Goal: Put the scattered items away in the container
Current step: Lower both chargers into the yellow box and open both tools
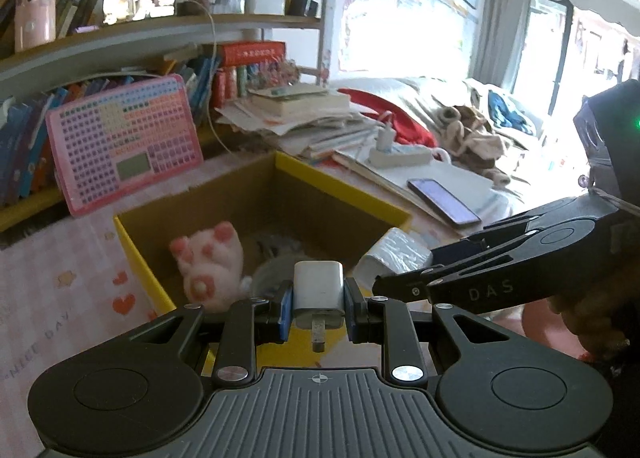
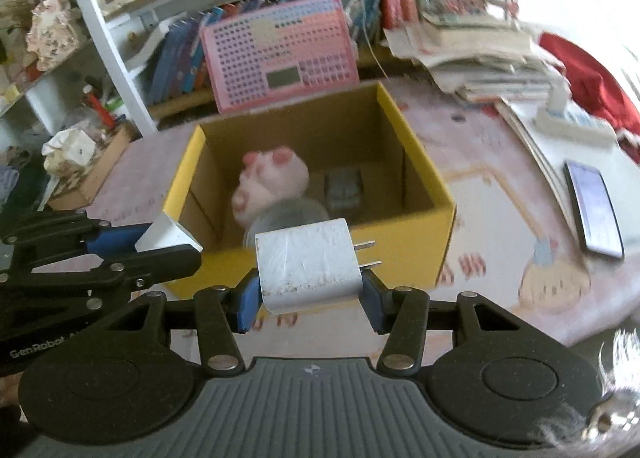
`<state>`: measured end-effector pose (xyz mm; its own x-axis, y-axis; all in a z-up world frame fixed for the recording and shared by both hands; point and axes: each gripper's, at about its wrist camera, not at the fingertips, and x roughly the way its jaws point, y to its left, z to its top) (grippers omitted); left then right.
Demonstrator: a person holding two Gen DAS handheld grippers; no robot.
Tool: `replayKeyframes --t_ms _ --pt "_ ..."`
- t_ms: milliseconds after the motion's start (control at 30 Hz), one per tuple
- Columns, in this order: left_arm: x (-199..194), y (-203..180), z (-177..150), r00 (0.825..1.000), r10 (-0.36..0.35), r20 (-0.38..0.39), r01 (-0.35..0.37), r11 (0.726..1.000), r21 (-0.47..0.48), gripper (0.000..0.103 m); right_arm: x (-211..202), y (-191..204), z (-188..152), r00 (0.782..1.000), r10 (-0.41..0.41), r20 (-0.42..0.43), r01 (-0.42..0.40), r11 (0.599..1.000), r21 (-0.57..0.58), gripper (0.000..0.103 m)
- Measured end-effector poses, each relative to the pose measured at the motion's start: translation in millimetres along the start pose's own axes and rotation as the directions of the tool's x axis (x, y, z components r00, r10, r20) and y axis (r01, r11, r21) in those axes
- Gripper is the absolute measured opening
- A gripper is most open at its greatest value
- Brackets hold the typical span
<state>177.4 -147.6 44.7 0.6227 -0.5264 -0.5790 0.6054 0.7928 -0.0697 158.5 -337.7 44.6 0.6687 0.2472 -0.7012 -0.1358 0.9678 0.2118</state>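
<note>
I see a pink keyboard-style toy (image 2: 280, 54) leaning tilted against a row of books (image 2: 180, 58) on the low shelf. To its right I see a loose stack of papers and books (image 2: 480, 58), with a red cloth (image 2: 588, 90) beyond it. A white power strip (image 2: 576, 124) lies on a flat white board, and a phone (image 2: 594, 208) lies face up near it

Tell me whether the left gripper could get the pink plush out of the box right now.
Probably not: the left gripper is shut on a white charger, though the open-topped yellow box leaves the plush uncovered.
</note>
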Motion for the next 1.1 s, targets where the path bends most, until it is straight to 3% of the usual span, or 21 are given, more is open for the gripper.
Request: replayKeyframes --t_ms 433,700,833,1100 --pt "36 8 36 0.985 0.171 0.026 -0.169 0.983 -0.077 0.024 41 -23 56 0.993 0.117 0.021 -0.112 0.978 -0.178 0.049" --pt "57 24 47 0.968 0.253 -0.012 -0.252 0.960 -0.118 0.024 76 -28 75 0.984 0.172 -0.051 -0.179 0.955 -0.237 0.049" --pt "68 36 52 0.962 0.271 -0.038 -0.273 0.950 -0.150 0.024 94 -24 80 0.977 0.192 -0.098 -0.212 0.939 -0.271 0.049" --pt "99 58 61 0.966 0.247 -0.079 -0.256 0.956 -0.145 0.024 130 -17 89 0.968 0.172 -0.183 -0.223 0.924 -0.310 0.049"
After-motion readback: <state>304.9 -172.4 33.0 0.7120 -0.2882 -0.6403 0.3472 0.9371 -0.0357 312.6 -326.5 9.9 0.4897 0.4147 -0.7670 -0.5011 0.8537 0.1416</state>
